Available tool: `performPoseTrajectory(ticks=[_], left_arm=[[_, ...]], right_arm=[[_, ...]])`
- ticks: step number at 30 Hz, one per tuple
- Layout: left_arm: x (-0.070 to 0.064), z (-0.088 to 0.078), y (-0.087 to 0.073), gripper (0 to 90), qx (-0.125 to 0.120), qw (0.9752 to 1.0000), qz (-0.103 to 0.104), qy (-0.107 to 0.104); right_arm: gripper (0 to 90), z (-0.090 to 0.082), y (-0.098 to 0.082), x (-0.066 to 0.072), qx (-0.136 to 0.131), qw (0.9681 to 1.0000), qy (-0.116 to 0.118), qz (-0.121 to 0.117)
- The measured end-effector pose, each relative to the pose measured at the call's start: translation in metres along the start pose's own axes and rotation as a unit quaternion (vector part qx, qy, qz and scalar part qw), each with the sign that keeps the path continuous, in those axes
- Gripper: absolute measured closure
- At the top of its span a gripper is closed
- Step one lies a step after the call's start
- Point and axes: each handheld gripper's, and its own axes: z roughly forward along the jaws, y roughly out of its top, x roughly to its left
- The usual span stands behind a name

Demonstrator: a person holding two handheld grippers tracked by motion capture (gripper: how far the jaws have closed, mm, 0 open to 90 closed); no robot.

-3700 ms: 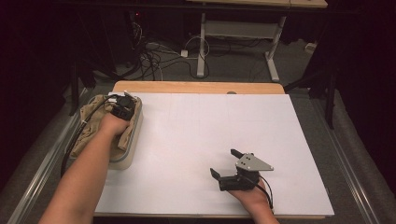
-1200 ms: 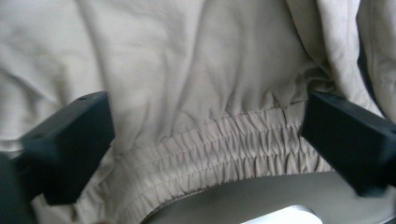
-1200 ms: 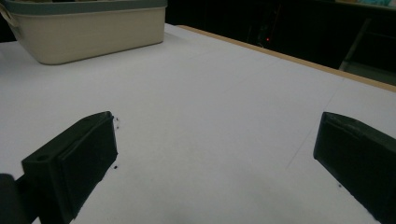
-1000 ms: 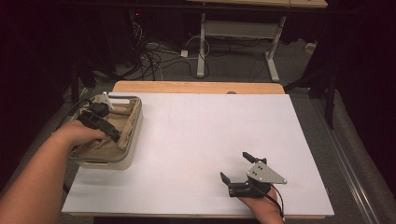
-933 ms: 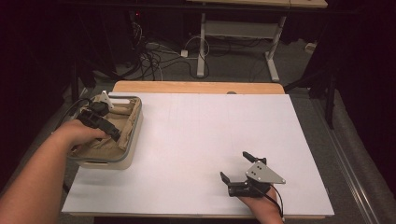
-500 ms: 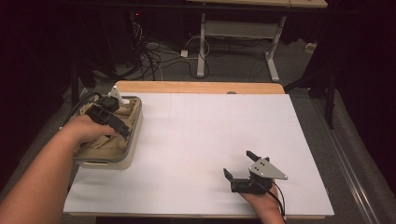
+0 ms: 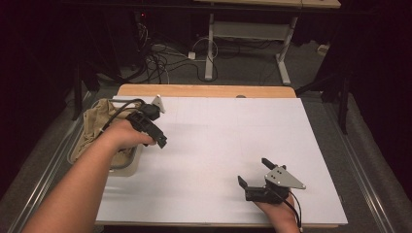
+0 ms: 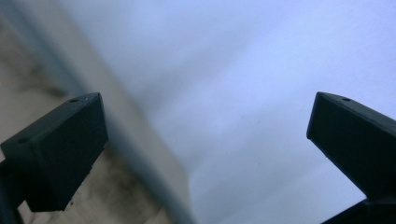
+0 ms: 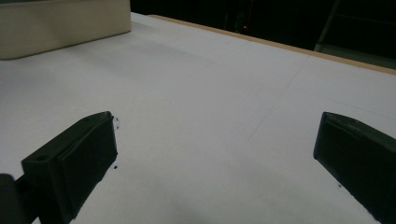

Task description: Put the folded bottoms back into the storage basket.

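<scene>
At the worktop's (image 7: 214, 145) left edge, the arm partly hides the tray (image 7: 127, 166) and cloth (image 7: 97, 124); tray runs front-to-back. Left gripper (image 7: 160, 141) and right gripper (image 7: 253, 173) fingers are apart, empty.

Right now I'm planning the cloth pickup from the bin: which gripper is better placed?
Left. The left gripper, open, hovers at the bin rim beside the tan cloth; the right gripper sits across the table.
</scene>
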Motion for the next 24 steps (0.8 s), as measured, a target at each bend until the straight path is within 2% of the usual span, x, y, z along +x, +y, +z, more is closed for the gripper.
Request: performPoseTrajectory(ticks=[7, 10, 12, 13, 15, 17, 19, 21, 22, 24], left_arm=[[-0.025, 0.040, 0.011, 0.0, -0.009, 0.9992, 0.035, -0.016], [-0.037, 0.052, 0.011, 0.0, -0.039, 0.9977, 0.051, -0.023], [-0.043, 0.059, 0.009, 0.0, -0.067, 0.9954, 0.063, -0.028], [-0.044, 0.063, 0.008, 0.0, -0.072, 0.9949, 0.064, -0.029], [-0.045, 0.073, 0.005, 0.0, -0.097, 0.9925, 0.068, -0.031], [-0.045, 0.081, 0.000, 0.0, -0.127, 0.9888, 0.069, -0.036], [-0.045, 0.087, -0.006, 0.0, -0.168, 0.9820, 0.075, -0.041], [-0.045, 0.091, -0.015, 0.0, -0.218, 0.9713, 0.077, -0.056], [-0.045, 0.092, -0.020, 0.0, -0.245, 0.9645, 0.073, -0.065], [-0.046, 0.095, -0.032, 0.0, -0.299, 0.9482, 0.073, -0.078]], right_arm=[[0.2, -0.006, -0.001, -0.002, -0.003, 1.0000, -0.003, 0.002], [0.2, -0.007, -0.002, -0.002, -0.003, 1.0000, -0.002, 0.004], [0.2, -0.006, -0.002, -0.002, -0.003, 1.0000, -0.003, 0.003], [0.2, -0.006, -0.002, -0.001, -0.002, 1.0000, -0.002, 0.002], [0.1, -0.005, -0.002, 0.000, -0.002, 1.0000, 0.001, 0.002], [0.2, -0.004, -0.002, 0.001, -0.001, 1.0000, 0.002, -0.001], [0.2, -0.003, -0.002, 0.002, -0.003, 1.0000, 0.005, 0.000], [0.1, -0.003, -0.002, 0.004, -0.005, 0.9999, 0.009, -0.002], [0.2, -0.002, -0.002, 0.004, -0.007, 0.9999, 0.011, -0.001], [0.1, -0.002, -0.002, 0.005, -0.014, 0.9998, 0.016, 0.004]])
